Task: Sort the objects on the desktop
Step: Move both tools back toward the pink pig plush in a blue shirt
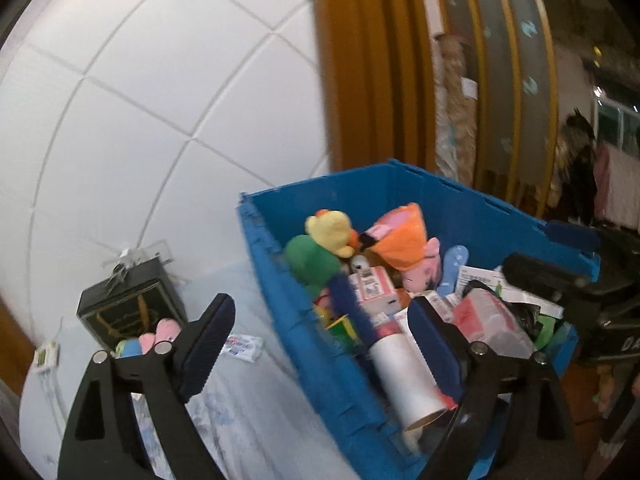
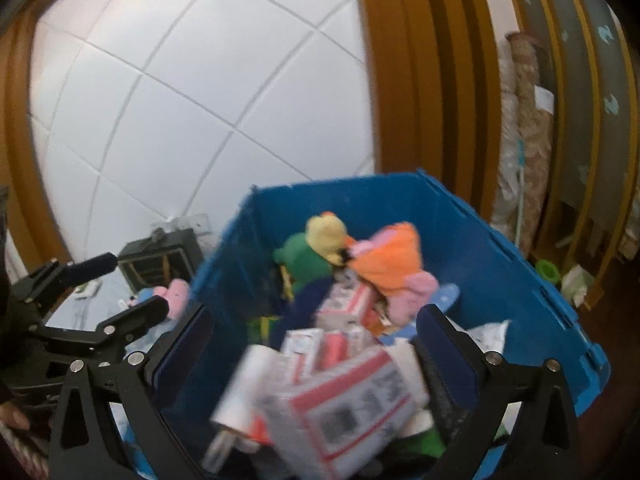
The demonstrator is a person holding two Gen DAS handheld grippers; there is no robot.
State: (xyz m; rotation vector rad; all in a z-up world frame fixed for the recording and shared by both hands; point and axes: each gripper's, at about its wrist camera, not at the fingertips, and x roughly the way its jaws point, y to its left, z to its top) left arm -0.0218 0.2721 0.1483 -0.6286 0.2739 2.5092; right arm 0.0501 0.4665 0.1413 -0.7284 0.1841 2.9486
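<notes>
- Two grippers hover at the blue bin, both with fingers spread wide and gripping nothing.
- Left gripper straddles the bin's left wall: one finger over the counter, the other above the clutter inside.
- White roll lies tilted between those fingers, inside the bin, its open end toward six o'clock.
- Right gripper hangs over the bin's near end, a blurred red-and-white box between its fingers; contact is impossible to judge.
- Up at twelve o'clock in the bin, a green plush, a yellow plush and an orange-pink plush huddle together.
- Out on the counter at nine o'clock from the bin, a black gift box stands by the tiled wall, a small pink toy just in front of it.
</notes>
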